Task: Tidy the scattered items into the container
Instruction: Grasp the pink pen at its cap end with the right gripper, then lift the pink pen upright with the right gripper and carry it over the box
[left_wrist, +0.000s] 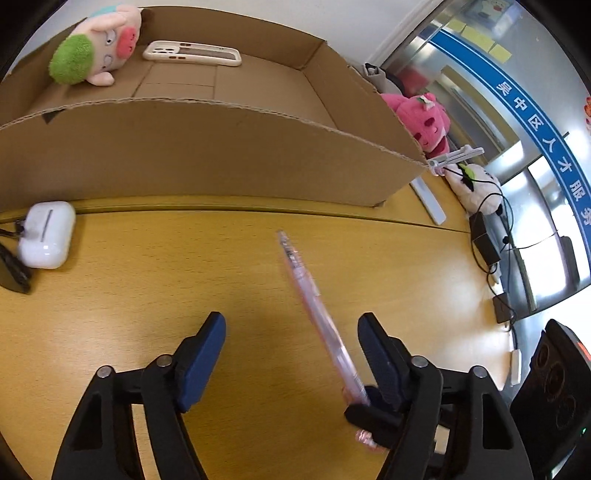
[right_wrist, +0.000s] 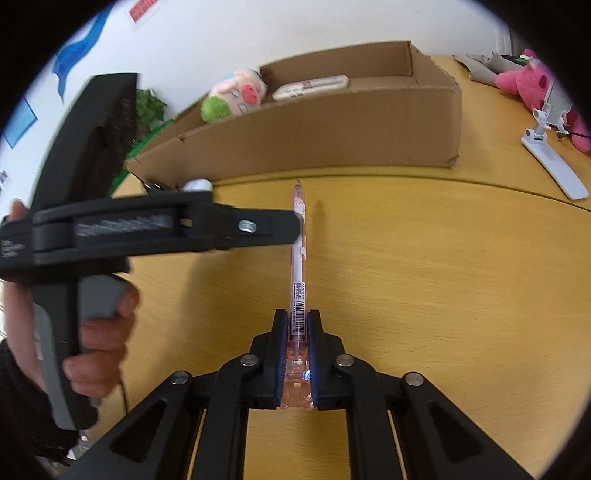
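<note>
Right wrist view: right gripper (right_wrist: 297, 325) clamps translucent pink pen (right_wrist: 298, 258); left gripper (left_wrist: 291, 339) gapes wide, unloaded; next, carry pen over brown cardboard box (right_wrist: 332, 129) near wall, release.

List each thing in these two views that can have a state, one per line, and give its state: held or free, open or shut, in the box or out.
pink pen: clamped at one end by the right gripper, above the table
right gripper: shut on the pen
left gripper: open, pads not pressing the pen
cardboard box: open-topped
plush toy: in the box
phone case: in the box
earbud case: lid shut, on the table outside the box
</note>
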